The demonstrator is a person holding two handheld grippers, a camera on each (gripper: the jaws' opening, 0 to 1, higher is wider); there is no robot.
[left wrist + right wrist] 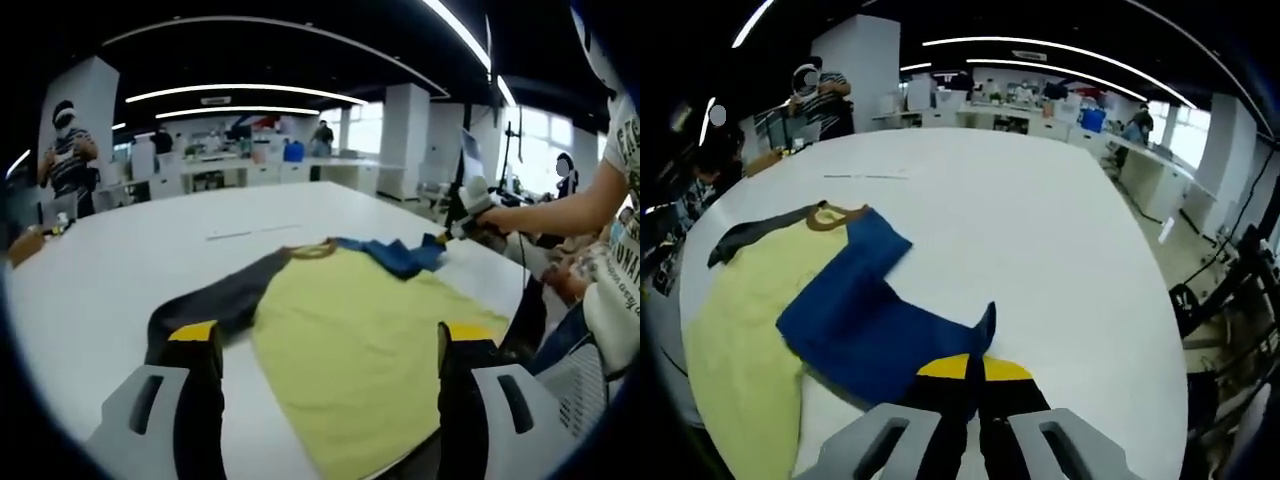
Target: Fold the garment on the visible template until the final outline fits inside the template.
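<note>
The shirt (370, 340) lies flat on the big white table (120, 270), so it is easy to fold. In the left gripper view, its gray sleeve (215, 300) sticks out to the left side. The left tool (328, 355) hangs over the yellow middle with its jaws spread wide, holding nothing. I think it waits there, ready to help with the next fold.

Farther right, the right tool (455, 228) holds the end of the blue sleeve (395, 255). In the right gripper view, this tool (975, 375) has its jaws pressed together on the blue cloth (875, 320), pulling the sleeve over the yellow part. That should make the shirt narrower. Thin lines (865, 177) show on the table farther away, maybe the template.
</note>
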